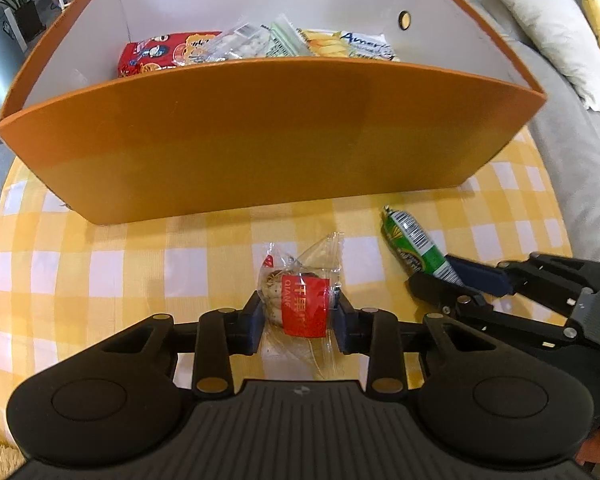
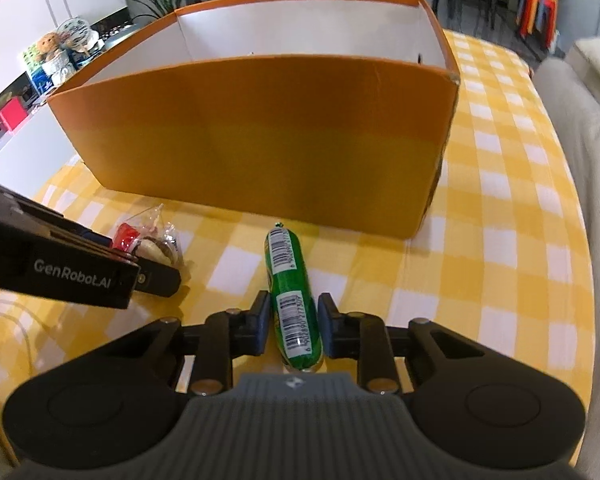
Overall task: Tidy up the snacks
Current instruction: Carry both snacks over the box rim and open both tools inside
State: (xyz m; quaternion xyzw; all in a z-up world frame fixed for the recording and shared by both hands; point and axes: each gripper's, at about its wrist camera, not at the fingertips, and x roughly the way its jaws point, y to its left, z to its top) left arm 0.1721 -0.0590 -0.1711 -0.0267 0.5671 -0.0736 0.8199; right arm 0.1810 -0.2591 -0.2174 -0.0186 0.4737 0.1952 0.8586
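Observation:
A clear-wrapped pastry with a red label (image 1: pixel 300 304) lies on the yellow checked cloth, and my left gripper (image 1: pixel 300 320) is shut on it, pads against both sides of the wrapper. To its right lies a green sausage stick with barcodes (image 2: pixel 294 300), gripped at its near half by my right gripper (image 2: pixel 293 316), which is shut on it. In the left wrist view the same sausage (image 1: pixel 414 240) pokes out of the right gripper (image 1: pixel 434 270). Just behind both stands a tall orange box (image 1: pixel 260 132) holding a red snack bag (image 1: pixel 152 54), a clear packet and a yellow chips bag (image 1: pixel 348 46).
The box's front wall (image 2: pixel 260 128) rises high right behind both snacks. The checked tablecloth (image 2: pixel 500 260) runs on to the right of the box. A grey sofa with pale cushions (image 1: pixel 548 20) borders the table's right edge. The left gripper's body (image 2: pixel 80 276) sits close beside the right one.

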